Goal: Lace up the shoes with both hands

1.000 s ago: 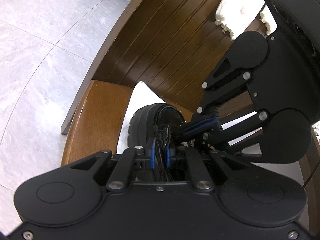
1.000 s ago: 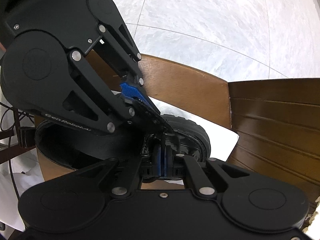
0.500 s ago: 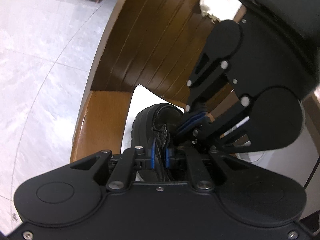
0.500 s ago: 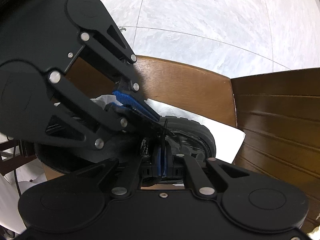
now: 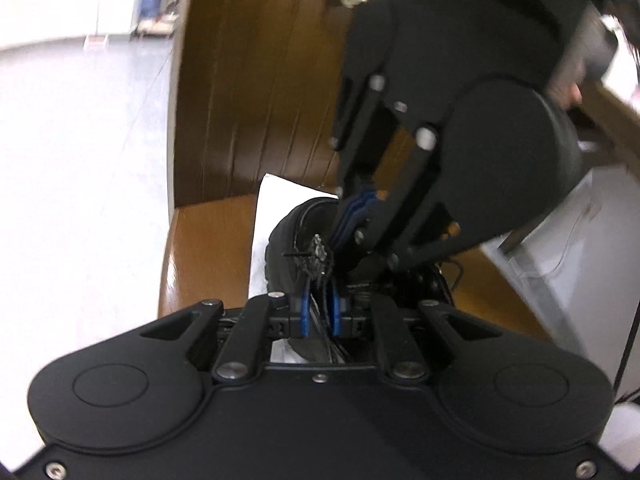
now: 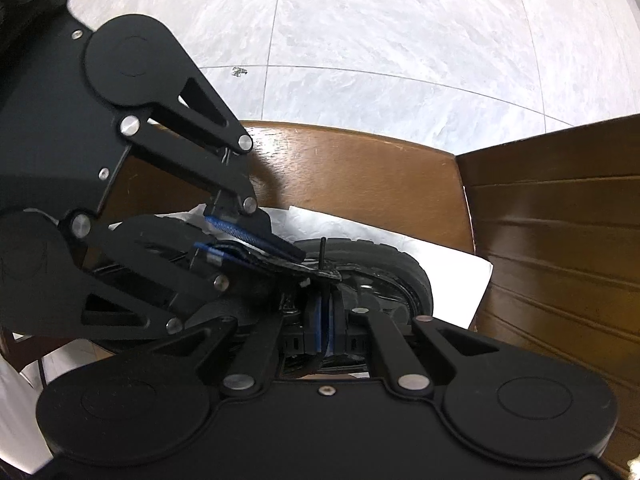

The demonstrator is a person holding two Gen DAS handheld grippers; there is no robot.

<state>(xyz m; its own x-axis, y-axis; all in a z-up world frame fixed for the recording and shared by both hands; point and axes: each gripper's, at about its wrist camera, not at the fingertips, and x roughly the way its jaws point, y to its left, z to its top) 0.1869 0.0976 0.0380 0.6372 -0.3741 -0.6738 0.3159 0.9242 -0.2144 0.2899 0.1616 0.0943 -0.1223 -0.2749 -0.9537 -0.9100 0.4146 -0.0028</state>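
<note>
We see the black shoe (image 6: pixel 384 276) on white paper (image 6: pixel 452 272) near the wooden seat's (image 6: pixel 360 168) front edge, open floor (image 6: pixel 400 32) beyond. Left gripper (image 5: pixel 319 312) clamps the lace (image 5: pixel 320 256); right gripper (image 6: pixel 325 322) is pressed together on a lace strand.

Glossy varnished wooden bench (image 6: pixel 360 168); on it, white paper (image 6: pixel 452 276) under a black rubbery-soled shoe (image 6: pixel 384 276); grippers matt plastic.

The shoe (image 6: pixel 384 276) and its laces (image 5: pixel 320 258) are black, lying on white paper (image 6: pixel 448 276). Both black grippers carry blue pads (image 6: pixel 320 320). The bench (image 6: pixel 360 172) is glossy brown wood; the floor (image 6: pixel 400 32) is grey-white marbled tile.
</note>
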